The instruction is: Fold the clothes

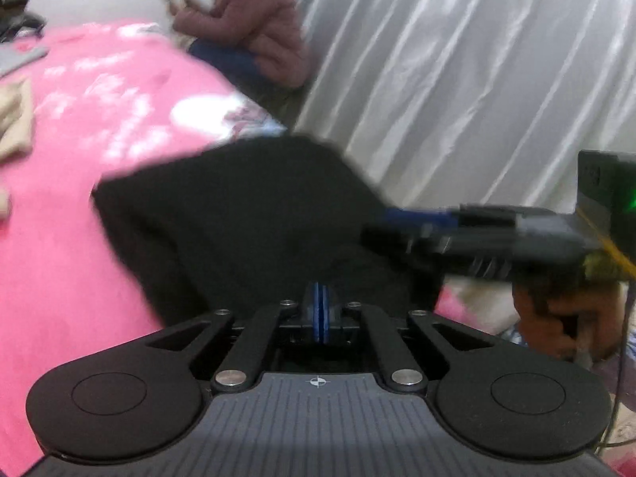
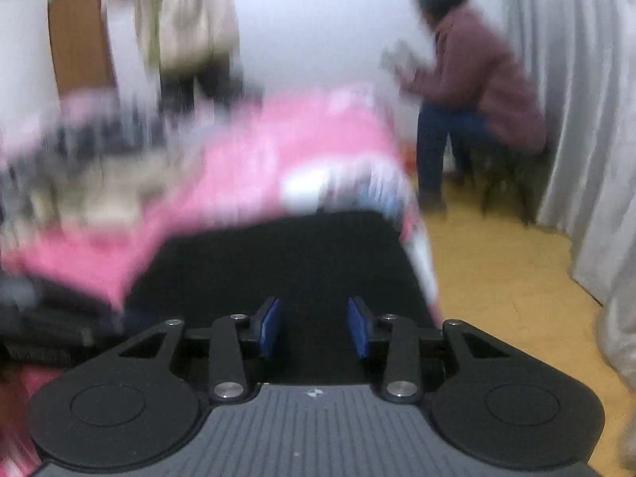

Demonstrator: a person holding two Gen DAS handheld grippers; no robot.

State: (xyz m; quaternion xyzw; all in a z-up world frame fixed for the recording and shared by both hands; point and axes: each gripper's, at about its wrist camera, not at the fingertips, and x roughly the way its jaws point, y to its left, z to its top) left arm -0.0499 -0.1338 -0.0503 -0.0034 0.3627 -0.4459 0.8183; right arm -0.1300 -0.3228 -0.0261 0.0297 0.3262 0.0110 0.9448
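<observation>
A black garment (image 1: 238,214) lies on the pink bedspread (image 1: 79,159) near the bed's corner. My left gripper (image 1: 321,310) is shut, its blue pads pressed together at the near edge of the black cloth, which bunches up towards them. In the left wrist view my right gripper (image 1: 381,218) comes in from the right, blurred, at the garment's right edge. In the right wrist view the right gripper (image 2: 314,326) stands open over the black garment (image 2: 278,262), and its blue pads (image 2: 270,328) press on nothing.
Beige clothes (image 1: 14,119) lie at the left on the bed. A person in a maroon jacket (image 1: 254,24) sits beyond the bed by the white curtain (image 1: 457,79). Another person (image 2: 187,28) stands at the far side. Wooden floor (image 2: 497,270) is on the right.
</observation>
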